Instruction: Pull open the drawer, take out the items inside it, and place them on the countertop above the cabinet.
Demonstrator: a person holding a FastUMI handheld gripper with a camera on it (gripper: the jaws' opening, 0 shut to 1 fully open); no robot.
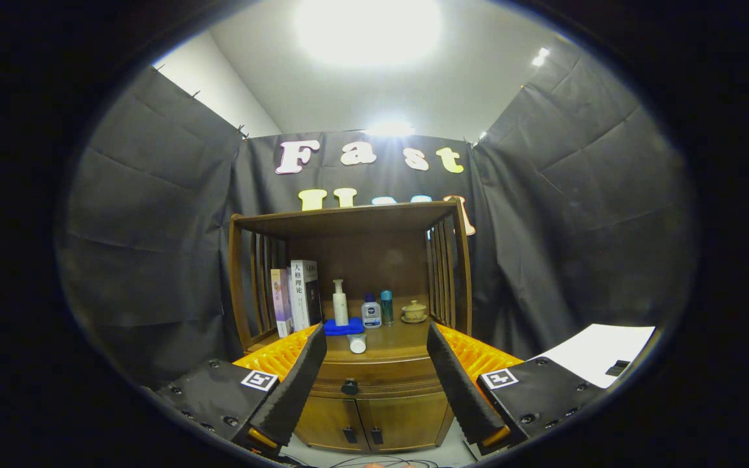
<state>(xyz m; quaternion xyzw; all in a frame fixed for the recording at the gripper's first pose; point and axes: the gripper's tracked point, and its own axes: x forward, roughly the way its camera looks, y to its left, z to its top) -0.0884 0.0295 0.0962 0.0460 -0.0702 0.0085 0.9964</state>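
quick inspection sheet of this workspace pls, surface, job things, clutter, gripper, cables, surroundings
surface: wooden countertop under a shelf top, partly occupied.
job's things: drawer shut, dark knob untouched; contents hidden.
clutter: books, pump bottle on blue cloth, white tube lying down, two small bottles, lidded cup.
grippers: gripper open, fingers either side of the cabinet front, holding nothing.
cables: thin wires on the floor below the doors.
surroundings: black cloth walls, white sheet beside the cabinet.
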